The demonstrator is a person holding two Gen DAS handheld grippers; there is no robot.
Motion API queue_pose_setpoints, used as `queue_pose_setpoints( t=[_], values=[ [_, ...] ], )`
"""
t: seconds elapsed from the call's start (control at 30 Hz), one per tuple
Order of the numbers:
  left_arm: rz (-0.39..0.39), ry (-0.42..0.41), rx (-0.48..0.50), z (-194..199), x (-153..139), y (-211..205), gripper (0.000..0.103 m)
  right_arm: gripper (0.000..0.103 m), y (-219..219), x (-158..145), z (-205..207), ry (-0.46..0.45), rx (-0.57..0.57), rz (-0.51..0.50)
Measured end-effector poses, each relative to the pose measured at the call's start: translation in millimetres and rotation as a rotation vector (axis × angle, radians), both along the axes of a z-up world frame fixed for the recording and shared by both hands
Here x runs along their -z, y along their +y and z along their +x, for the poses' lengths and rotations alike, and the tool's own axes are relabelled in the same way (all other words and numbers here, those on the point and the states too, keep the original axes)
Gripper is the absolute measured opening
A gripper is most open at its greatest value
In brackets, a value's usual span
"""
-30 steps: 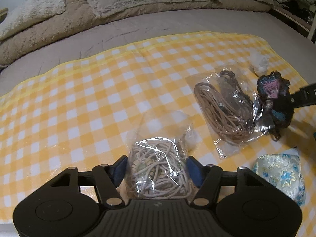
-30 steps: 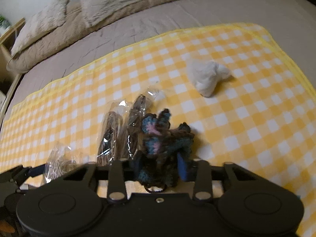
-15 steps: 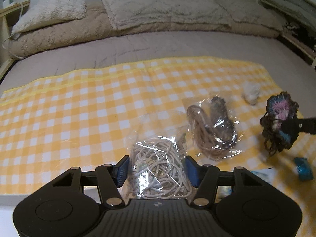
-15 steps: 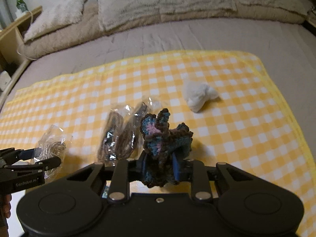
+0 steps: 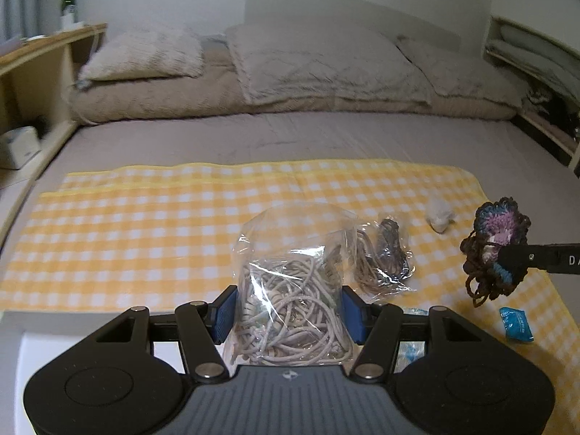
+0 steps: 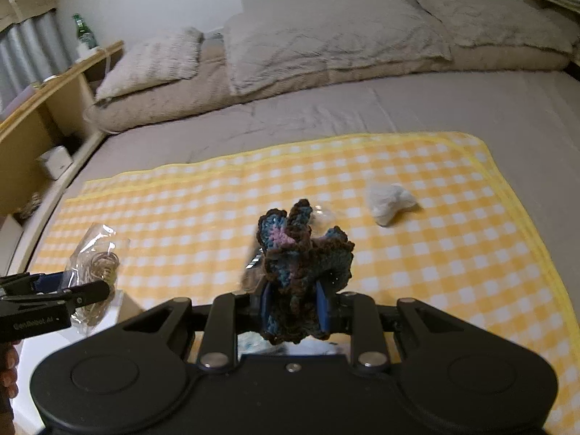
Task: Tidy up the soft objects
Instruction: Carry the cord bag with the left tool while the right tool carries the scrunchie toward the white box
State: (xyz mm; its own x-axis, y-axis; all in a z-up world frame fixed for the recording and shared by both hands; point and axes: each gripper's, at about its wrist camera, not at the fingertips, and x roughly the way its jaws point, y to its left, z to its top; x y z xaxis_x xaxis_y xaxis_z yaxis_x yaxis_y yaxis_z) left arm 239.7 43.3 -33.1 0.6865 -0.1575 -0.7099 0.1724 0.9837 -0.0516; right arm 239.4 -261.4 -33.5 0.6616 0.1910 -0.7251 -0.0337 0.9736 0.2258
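Observation:
My left gripper (image 5: 288,311) is shut on a clear bag of pale cord (image 5: 293,304) and holds it above the near edge of the yellow checked cloth (image 5: 145,232). The bag also shows at the left in the right wrist view (image 6: 96,272). My right gripper (image 6: 294,306) is shut on a dark crocheted piece with blue and pink (image 6: 301,264), lifted off the cloth; it shows at the right in the left wrist view (image 5: 494,250). A second clear bag with brown and dark cords (image 5: 384,257) lies on the cloth. A white wad (image 6: 389,201) lies farther back.
The cloth lies on a grey bed (image 5: 308,137) with pillows (image 5: 319,61) at its head. A wooden shelf (image 6: 43,108) with a green bottle stands at the left. A small blue packet (image 5: 516,324) lies at the cloth's right front. A white surface (image 5: 32,348) sits below my left gripper.
Both grippers have risen and pulled back from the cloth with their loads. The bag of pale cord and the crocheted piece are higher; the room beyond the bed has come into view.

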Motion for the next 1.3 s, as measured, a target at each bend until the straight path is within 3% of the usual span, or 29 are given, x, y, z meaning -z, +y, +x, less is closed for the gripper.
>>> queue_pose_setpoints(
  t=[0.27,0.47,0.97,1.3],
  values=[
    [-0.03,-0.039,-0.084,-51,-20,43,0.06,0.026,30,-23,-32,-0.037,-0.072,0.065],
    [-0.024,-0.041,-0.124,-81,-19,77,0.06,0.026,61,-28,-52,-0.013,-0.143,0.101],
    [-0.043,0.121,-0.228,-117,32,135,0.06,0.027,167,8,-97,0.186,-0.397,0.125],
    [-0.051,0.184,-0.249,-119,51,145,0.06,0.027,212,26,-98,0.271,-0.441,0.183]
  ],
)
